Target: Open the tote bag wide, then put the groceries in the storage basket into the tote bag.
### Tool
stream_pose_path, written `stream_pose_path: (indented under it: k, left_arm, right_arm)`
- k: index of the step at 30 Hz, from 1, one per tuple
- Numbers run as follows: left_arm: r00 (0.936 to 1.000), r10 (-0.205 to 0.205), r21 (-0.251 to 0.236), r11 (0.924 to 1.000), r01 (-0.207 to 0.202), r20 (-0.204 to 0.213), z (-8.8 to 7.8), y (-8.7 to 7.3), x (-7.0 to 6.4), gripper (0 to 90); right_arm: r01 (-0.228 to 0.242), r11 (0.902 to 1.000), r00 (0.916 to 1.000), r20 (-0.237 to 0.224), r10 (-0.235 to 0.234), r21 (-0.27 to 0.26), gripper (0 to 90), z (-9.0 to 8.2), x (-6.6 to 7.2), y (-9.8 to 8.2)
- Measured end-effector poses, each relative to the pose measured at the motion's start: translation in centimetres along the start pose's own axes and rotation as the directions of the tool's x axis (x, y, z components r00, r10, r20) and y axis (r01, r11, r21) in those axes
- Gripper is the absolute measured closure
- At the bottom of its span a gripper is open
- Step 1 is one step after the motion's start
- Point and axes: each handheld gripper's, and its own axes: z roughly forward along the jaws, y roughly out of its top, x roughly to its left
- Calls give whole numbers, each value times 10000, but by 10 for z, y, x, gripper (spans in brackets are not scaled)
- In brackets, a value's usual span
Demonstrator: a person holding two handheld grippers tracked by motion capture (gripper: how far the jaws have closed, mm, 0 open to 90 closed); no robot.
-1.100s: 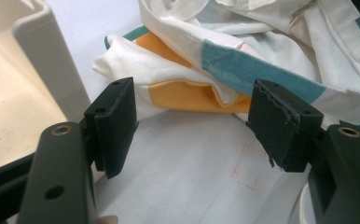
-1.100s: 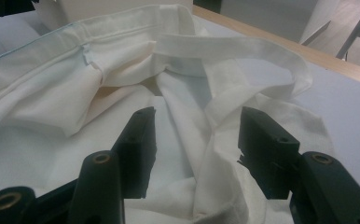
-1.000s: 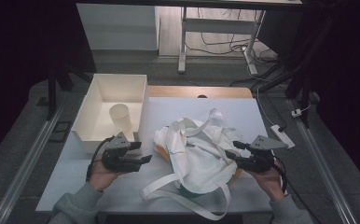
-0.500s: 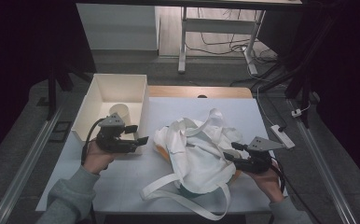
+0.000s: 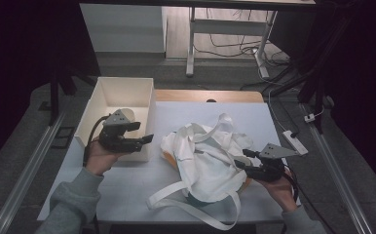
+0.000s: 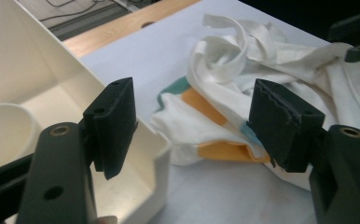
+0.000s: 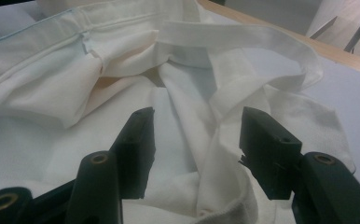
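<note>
A: Count pls?

B: 2 grippers, 1 white cloth bag (image 5: 210, 163), 1 white box (image 5: 110, 100), 1 pale cup (image 6: 3, 130) in it, all on 1 white table (image 5: 127, 180).

A: Bag where?

B: Mid-table, crumpled, just right of the box. Straps (image 5: 191, 207) loop out toward the near edge, another strap (image 7: 243, 37) curls up at the far side. Orange and teal patches (image 6: 215, 135) peek from under its left edge.

A: Box contents?

B: Just the cup, at the far end, seen in the left gripper view. Can't tell if anything's in the cup; the high view has the gripper in front of it.

A: Left gripper?

B: Left gripper (image 6: 192, 126) jaws wide apart, nothing btwn them. It's held over the box's right wall near the front corner, pointing toward the bag.

A: Right gripper?

B: Right gripper (image 7: 194, 144) jaws also apart, set over the bag's folds at its right side. A fold of cloth lies btwn the pads, not pinched.

A: Vs half a sec ago?

B: Left one has lifted and moved farther up over the box. Right one about the same spot. Bag's shape unchanged.
</note>
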Motion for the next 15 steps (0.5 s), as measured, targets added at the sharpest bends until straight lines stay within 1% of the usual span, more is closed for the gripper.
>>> stream_pose_path:
  k: [2,5,8,10,15]
  left_arm:
    - [9999,-95,-70,9999,94,-125,0,3,5,324]
    - [9990,-158,-80,9998,155,-429,-1,7,14,323]
    - [9962,-324,-84,9995,318,-805,-1,8,23,320]
    - [9945,-466,-50,9989,464,-933,0,8,30,316]
    - [9852,-573,214,9979,615,-1617,5,5,47,303]
  right_arm:
    - [7,10000,10000,-2,-7,12,447,0,0,0]
    - [-9,10000,10000,-10,9,4,447,0,0,0]
    - [43,10000,10000,45,-42,-49,447,0,0,0]
    - [15,10000,10000,19,-15,-69,447,-1,-1,1]
    - [11,9999,10000,22,-10,-117,447,-2,0,1]
